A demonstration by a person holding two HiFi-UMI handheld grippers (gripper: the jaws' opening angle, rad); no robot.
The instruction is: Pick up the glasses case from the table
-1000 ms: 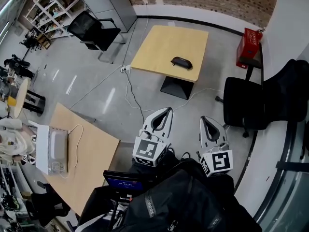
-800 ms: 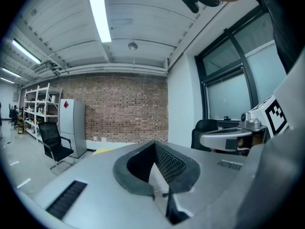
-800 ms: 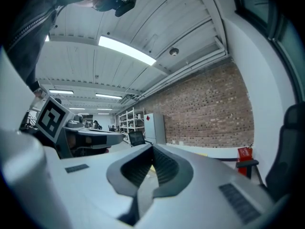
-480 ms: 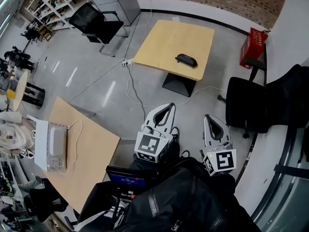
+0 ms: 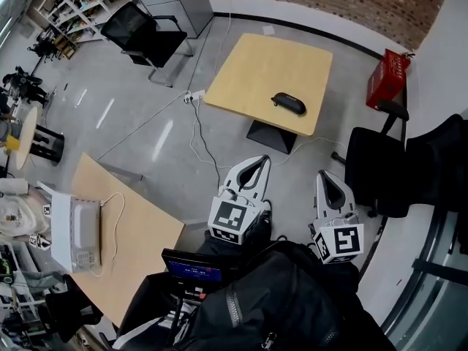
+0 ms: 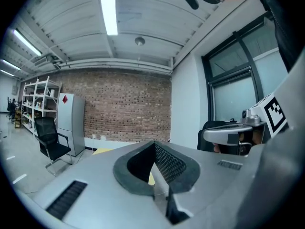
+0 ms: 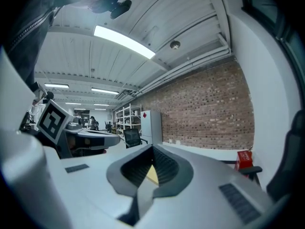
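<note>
The black glasses case (image 5: 288, 103) lies near the front right edge of a square wooden table (image 5: 256, 64), seen in the head view. Both grippers are held low over the grey floor, well short of that table and pointing toward it. My left gripper (image 5: 257, 161) has its tips together with nothing between them; in the left gripper view my left gripper (image 6: 155, 145) frames a sliver of the table. My right gripper (image 5: 324, 175) is likewise shut and empty, and in its own view my right gripper (image 7: 152, 148) shows the same yellow sliver.
A black office chair (image 5: 376, 163) stands right of the grippers, with a red box (image 5: 391, 79) beyond it. Another black chair (image 5: 142, 35) sits at the far left. A cable (image 5: 196, 134) trails across the floor. A second wooden table (image 5: 139, 247) with a white device (image 5: 77, 232) is at the near left.
Both grippers have moved forward together toward the table; the table and case now sit slightly lower and further right in the head view. The jaws stay closed.
</note>
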